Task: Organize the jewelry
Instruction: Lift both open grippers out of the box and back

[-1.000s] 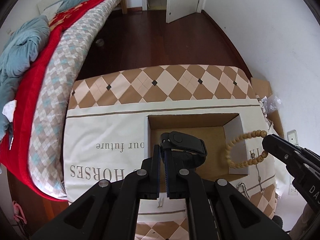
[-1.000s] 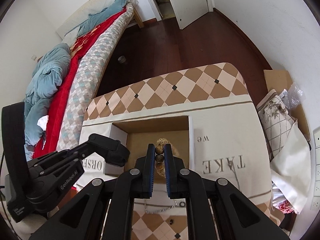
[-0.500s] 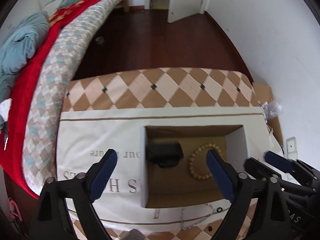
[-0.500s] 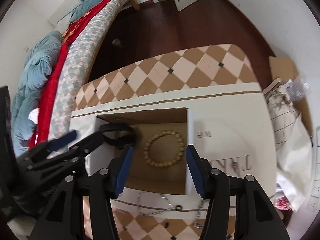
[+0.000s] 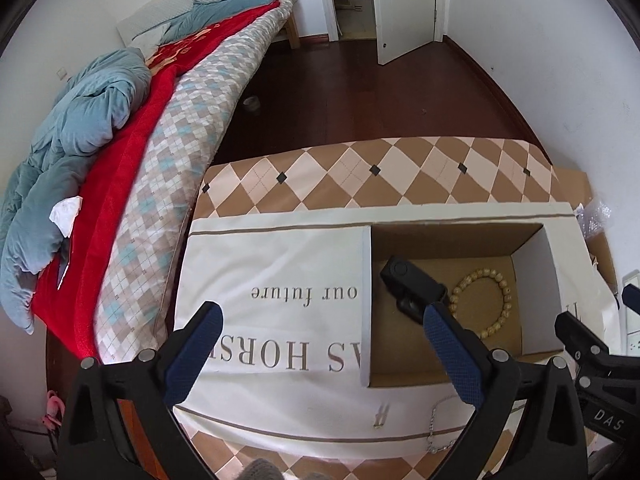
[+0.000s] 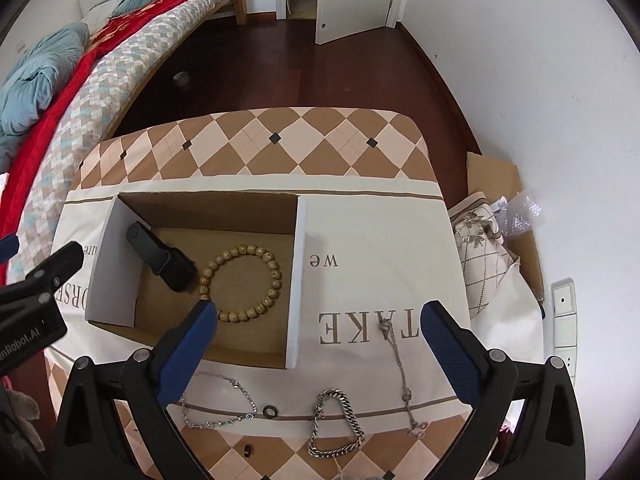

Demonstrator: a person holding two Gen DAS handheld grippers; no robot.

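Left wrist view
Left gripper (image 5: 320, 340): spread wide, empty, above cloth.
Box (image 5: 536, 280): open cardboard, on counter (image 5: 360, 176), right of centre.
Bead bracelet (image 5: 482, 304): flat on box floor.
Black watch (image 5: 412, 286): beside beads, partly behind right finger.
Cloth print: upside down, "our future", "AS HORS", rest cut off.
Right gripper (image 5: 600, 356): at right edge, "DAS" legible.

Right wrist view
Right gripper (image 6: 316, 344): wide apart, empty.
Bead bracelet (image 6: 240, 282): in box (image 6: 298, 280), touching black watch (image 6: 162, 256).
Chains (image 6: 336, 424): silver, several, on cloth before box.
Small ring (image 6: 270, 412): dark, between chains.
Cloth print: "TAKE", "we", inverted.
Left gripper (image 6: 36, 280): tips cut off, state unclear here; "nRobot.AI" mirrored.
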